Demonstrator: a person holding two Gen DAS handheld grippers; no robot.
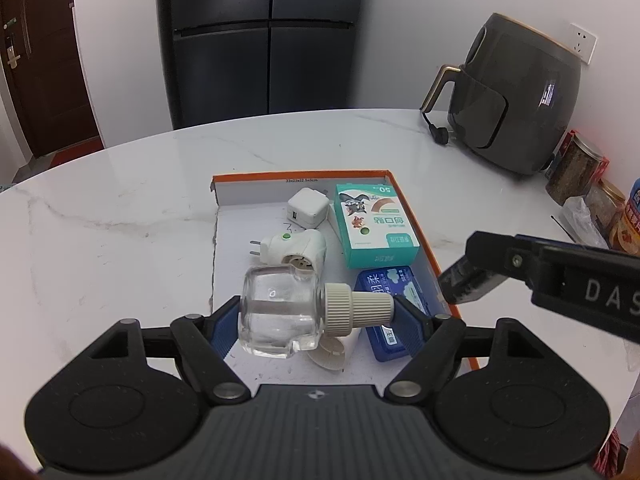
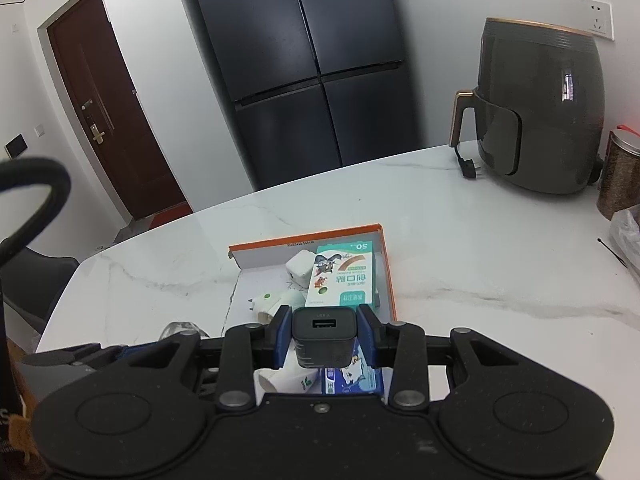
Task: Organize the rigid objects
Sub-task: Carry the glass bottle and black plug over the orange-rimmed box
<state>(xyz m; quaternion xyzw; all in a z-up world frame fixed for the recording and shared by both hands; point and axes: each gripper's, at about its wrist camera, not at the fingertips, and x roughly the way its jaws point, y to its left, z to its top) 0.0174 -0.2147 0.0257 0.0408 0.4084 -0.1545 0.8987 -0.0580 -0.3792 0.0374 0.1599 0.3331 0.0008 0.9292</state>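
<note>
1. The left gripper (image 1: 316, 316) is clamped on a clear glass bottle (image 1: 280, 312) laid sideways: 1 blue pad presses the glass base, the other the tip of its ribbed cream cap (image 1: 352, 308). Gripping end to end likely stops the smooth glass from slipping out.
2. The bottle hangs over the near part of the orange-edged tray (image 1: 404, 196), which sits on the white marble table (image 1: 120, 216). I judge it is about to be set down there.
3. Just ahead of the left gripper's fingers lies a white plug-in device (image 1: 296, 248), its 2 prongs pointing away to the left. Beyond it sits a white USB charger (image 1: 306, 208).
4. Ahead and to the right lies a teal box (image 1: 374, 226) along the tray's right wall. A blue packet (image 1: 394, 312) lies partly under the right finger.
5. The right gripper (image 2: 324, 338) is closed on a black USB charger (image 2: 324, 340), squeezed across its flat sides with the port facing forward. That grip looks secure.
6. It hovers over the tray's near right area, above the blue packet (image 2: 352, 380). Free floor is scarce there, so placing it calls for care.
7. A grey air fryer (image 2: 540, 120) stands far ahead to the right, well apart from the tray.
</note>
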